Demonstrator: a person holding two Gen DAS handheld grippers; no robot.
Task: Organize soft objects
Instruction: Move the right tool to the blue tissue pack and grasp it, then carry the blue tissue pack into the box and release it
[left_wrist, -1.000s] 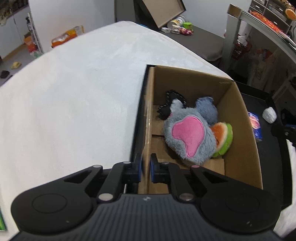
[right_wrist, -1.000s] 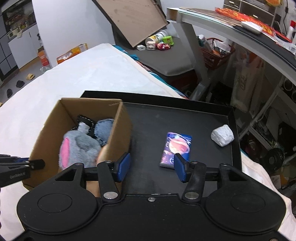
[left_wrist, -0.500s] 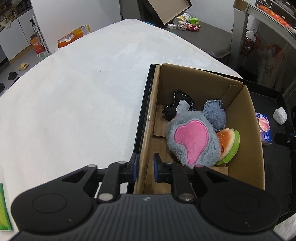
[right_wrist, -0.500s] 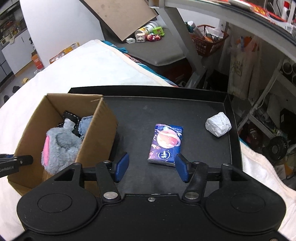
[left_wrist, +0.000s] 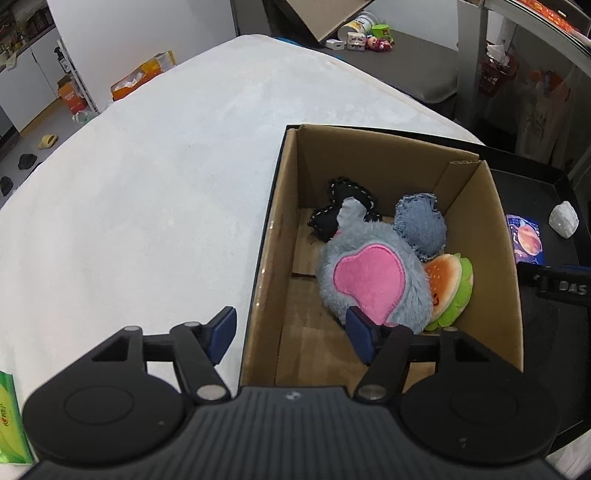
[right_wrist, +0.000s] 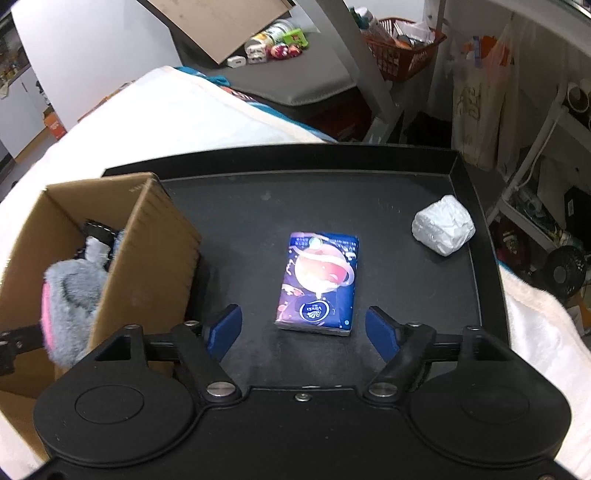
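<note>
my left gripper (left_wrist: 291, 330) fingers have just opened off the brown cardboard box (left_wrist: 506, 291) wall at lower centre, while my right gripper (right_wrist: 303, 328) fingers, also just opening, stand empty below the blue tissue pack (right_wrist: 318, 282), likely next in.

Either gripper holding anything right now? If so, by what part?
Nothing held. Left gripper has just opened, straddling the cardboard box wall without pressing it. Right gripper has just opened wider, tissue pack ahead, untouched.
</note>
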